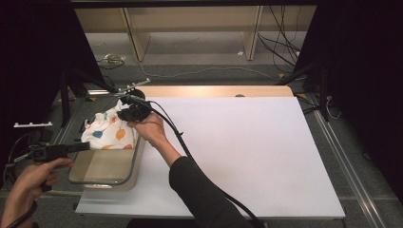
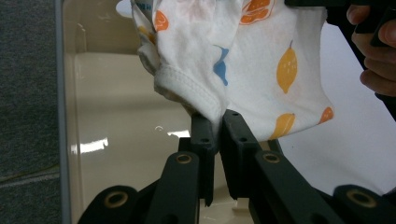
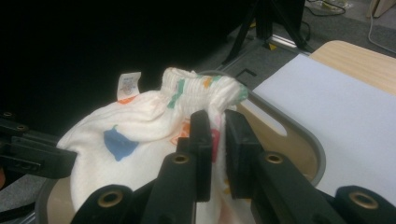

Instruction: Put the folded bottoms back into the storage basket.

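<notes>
Your left gripper (image 2: 215, 128) pinches the stitched hem of a soft white knit garment (image 2: 243, 65) printed with lemons and oranges. Your right gripper (image 3: 215, 135) is clamped on its ribbed elastic band. The garment hangs bunched over the far end of a smooth, round-cornered glass dish (image 1: 102, 172). The dish sits left of the white mat (image 1: 247, 152) on the pale wooden table (image 1: 214, 91).

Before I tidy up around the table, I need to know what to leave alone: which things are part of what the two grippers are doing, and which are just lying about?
In use:
- printed garment, held by both grippers
- clear tub beneath it
- left gripper, shut on the hem
- right gripper, shut on the waistband

Lying about:
- white sheet on the table
- floor cables
- wooden shelving
</notes>
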Demonstrator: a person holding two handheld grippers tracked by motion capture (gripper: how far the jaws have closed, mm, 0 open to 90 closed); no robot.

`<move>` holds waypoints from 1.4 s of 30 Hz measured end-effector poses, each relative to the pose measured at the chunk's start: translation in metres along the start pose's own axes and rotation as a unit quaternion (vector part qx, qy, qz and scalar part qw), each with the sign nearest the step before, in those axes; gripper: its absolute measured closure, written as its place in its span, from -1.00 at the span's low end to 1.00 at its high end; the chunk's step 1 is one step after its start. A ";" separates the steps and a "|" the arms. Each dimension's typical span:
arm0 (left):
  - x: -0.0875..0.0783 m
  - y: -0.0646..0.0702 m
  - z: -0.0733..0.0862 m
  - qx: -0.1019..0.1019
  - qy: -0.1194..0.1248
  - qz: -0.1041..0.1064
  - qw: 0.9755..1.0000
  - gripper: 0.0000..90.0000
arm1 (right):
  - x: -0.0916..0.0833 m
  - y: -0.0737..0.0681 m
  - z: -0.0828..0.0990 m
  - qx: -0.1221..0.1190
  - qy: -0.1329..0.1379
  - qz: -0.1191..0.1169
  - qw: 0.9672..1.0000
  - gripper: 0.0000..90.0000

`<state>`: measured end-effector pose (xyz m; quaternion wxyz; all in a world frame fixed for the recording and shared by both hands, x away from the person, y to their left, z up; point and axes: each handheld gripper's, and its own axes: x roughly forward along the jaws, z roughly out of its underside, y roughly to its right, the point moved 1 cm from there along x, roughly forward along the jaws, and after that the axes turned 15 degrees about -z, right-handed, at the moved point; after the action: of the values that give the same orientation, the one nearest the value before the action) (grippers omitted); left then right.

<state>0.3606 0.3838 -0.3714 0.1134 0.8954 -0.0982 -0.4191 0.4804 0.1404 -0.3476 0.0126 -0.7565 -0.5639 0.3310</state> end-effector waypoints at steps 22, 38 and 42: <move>0.001 -0.012 0.003 -0.006 -0.010 -0.011 1.000 0.85 | 0.015 -0.003 0.004 0.005 -0.006 -0.003 1.000 0.83; 0.006 -0.016 0.005 -0.008 -0.021 -0.018 1.000 0.85 | 0.025 -0.002 0.010 0.006 -0.014 0.000 1.000 0.83; 0.008 -0.016 0.006 -0.008 -0.025 -0.020 0.999 0.85 | 0.026 0.000 0.013 0.011 -0.017 0.003 1.000 0.82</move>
<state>0.3627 0.3958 -0.3857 0.1094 0.8858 -0.0802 -0.4439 0.4778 0.1587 -0.3702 0.0099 -0.7519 -0.5586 0.3500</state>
